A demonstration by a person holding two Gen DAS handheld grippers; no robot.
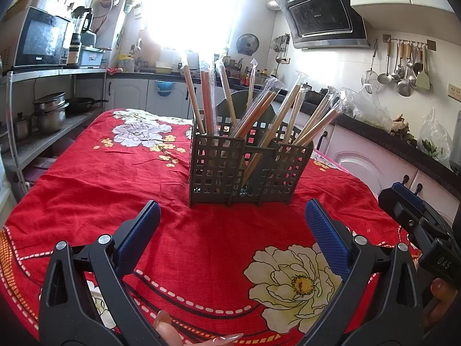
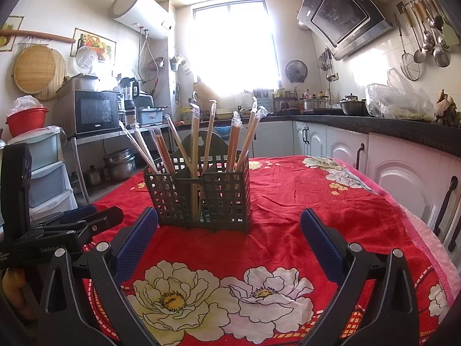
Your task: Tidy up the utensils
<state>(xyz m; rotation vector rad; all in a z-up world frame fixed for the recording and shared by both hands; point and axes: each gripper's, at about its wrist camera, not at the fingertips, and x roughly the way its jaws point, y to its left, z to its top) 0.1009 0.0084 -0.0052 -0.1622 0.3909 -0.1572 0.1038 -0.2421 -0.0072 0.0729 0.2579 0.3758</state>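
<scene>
A dark grey lattice utensil holder (image 1: pixel 247 170) stands on the red flowered tablecloth (image 1: pixel 109 190). Several plastic-wrapped chopsticks (image 1: pixel 207 101) stick up out of its compartments, leaning different ways. My left gripper (image 1: pixel 232 213) is open and empty, just in front of the holder. In the right wrist view the holder (image 2: pixel 198 196) with its chopsticks (image 2: pixel 196 144) stands ahead, slightly left. My right gripper (image 2: pixel 229 222) is open and empty, close before it. The right gripper also shows at the right edge of the left wrist view (image 1: pixel 409 201), the left gripper at the left edge of the right wrist view (image 2: pixel 86 219).
A steel shelf with microwave (image 1: pixel 40 40) and pots (image 1: pixel 52 112) stands left of the table. A dark counter (image 2: pixel 389 127) with white cabinets, bags and pots runs along the right. Ladles hang on the wall (image 1: pixel 403 69).
</scene>
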